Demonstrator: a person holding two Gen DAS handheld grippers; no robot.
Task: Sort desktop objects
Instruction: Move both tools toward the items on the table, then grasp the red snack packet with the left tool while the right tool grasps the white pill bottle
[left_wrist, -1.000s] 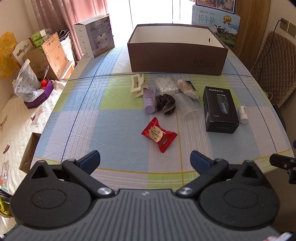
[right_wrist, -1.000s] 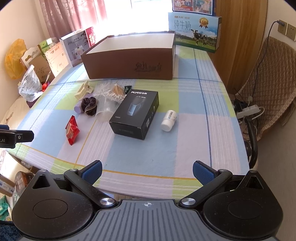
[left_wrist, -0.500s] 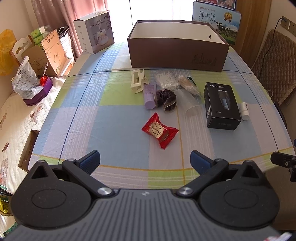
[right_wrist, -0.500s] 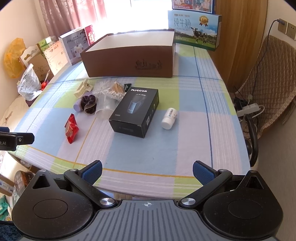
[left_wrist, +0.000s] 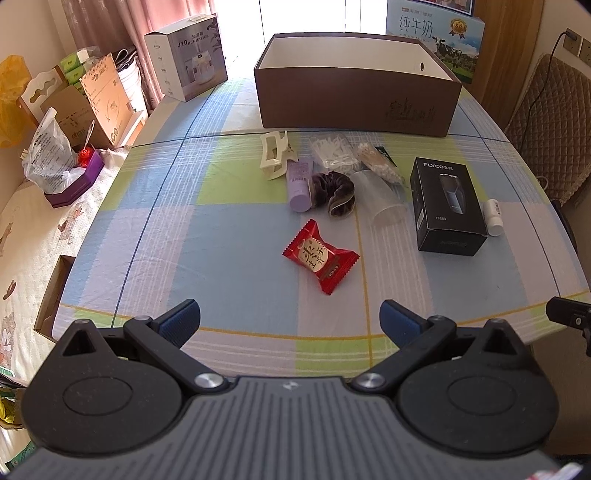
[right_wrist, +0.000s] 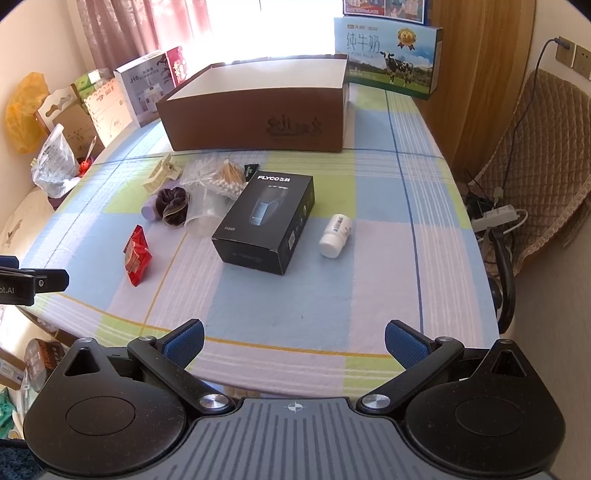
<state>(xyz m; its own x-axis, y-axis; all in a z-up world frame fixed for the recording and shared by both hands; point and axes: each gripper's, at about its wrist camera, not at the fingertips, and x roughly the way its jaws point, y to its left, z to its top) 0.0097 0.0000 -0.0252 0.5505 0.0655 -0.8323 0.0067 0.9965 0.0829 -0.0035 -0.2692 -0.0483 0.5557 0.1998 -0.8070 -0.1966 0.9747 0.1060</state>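
On the checked tablecloth lie a red candy packet (left_wrist: 320, 256) (right_wrist: 137, 256), a black shaver box (left_wrist: 445, 205) (right_wrist: 266, 222), a small white bottle (left_wrist: 494, 216) (right_wrist: 335, 235), a dark scrunchie (left_wrist: 334, 192) (right_wrist: 173, 204), a lilac tube (left_wrist: 299, 184), a cream hair claw (left_wrist: 275, 154) (right_wrist: 160, 172), a clear plastic cup (left_wrist: 380, 201) and bags of cotton swabs (left_wrist: 376, 162) (right_wrist: 227, 176). Behind them stands an open brown box (left_wrist: 356, 99) (right_wrist: 258, 122). My left gripper (left_wrist: 290, 321) is open near the front edge, short of the candy. My right gripper (right_wrist: 293, 341) is open too, short of the shaver box.
A humidifier carton (left_wrist: 186, 62) sits at the back left of the table and a milk carton (right_wrist: 388, 55) at the back right. Bags and cartons crowd the left side (left_wrist: 55, 158). A padded chair (right_wrist: 543, 155) and a power strip stand to the right.
Both grippers have eased slightly forward and higher over the table, so the objects sit a little lower in view. Nothing on the table has moved; both grippers stay open.
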